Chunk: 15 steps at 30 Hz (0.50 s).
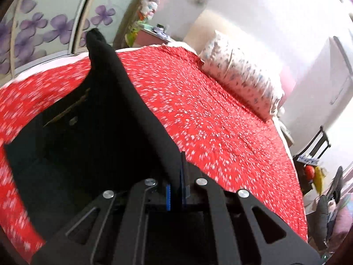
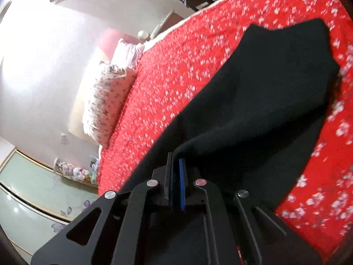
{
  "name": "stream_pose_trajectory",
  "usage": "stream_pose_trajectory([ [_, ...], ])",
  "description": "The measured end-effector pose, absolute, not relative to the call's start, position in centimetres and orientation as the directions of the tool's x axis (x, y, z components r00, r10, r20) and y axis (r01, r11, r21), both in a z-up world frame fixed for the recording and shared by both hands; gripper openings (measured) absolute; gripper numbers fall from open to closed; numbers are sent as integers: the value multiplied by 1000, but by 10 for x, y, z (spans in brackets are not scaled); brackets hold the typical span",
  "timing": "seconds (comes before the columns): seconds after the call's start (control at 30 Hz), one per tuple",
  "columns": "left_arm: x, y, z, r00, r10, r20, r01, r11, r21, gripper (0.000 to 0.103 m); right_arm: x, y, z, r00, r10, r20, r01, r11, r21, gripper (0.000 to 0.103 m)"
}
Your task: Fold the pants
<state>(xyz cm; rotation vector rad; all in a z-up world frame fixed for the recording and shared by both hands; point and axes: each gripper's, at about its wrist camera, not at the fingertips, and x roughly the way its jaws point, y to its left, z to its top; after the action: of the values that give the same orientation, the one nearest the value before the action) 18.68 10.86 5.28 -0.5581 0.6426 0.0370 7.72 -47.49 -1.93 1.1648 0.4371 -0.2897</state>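
Note:
The black pants (image 1: pixel 92 132) are lifted above the red flowered bedspread (image 1: pixel 209 110). In the left wrist view a taut edge of the cloth runs from the far top down into my left gripper (image 1: pixel 176 172), which is shut on it, and the rest hangs to the left. In the right wrist view my right gripper (image 2: pixel 176 163) is shut on another edge of the pants (image 2: pixel 264 99), which spread out to the upper right over the bedspread (image 2: pixel 187 77). Both views are blurred by motion.
A flowered pillow (image 1: pixel 242 77) lies at the head of the bed; it also shows in the right wrist view (image 2: pixel 108 97). A wardrobe with purple flowers (image 1: pixel 44 26) stands beyond the bed. A dark chair with clutter (image 1: pixel 315 159) stands beside the bed.

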Motion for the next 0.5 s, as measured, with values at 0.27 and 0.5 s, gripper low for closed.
stream_pose_trajectory([
  [0.27,98,129,-6,801,-117,-588,-293,779,-554,7,65,-474,-16,882,1,-470,442,339,830,4],
  [0.5,89,139,-38,796,-155,-585,-287,754,-590,13,60,-467,-13,868,-14,-497,466,369,804,4],
])
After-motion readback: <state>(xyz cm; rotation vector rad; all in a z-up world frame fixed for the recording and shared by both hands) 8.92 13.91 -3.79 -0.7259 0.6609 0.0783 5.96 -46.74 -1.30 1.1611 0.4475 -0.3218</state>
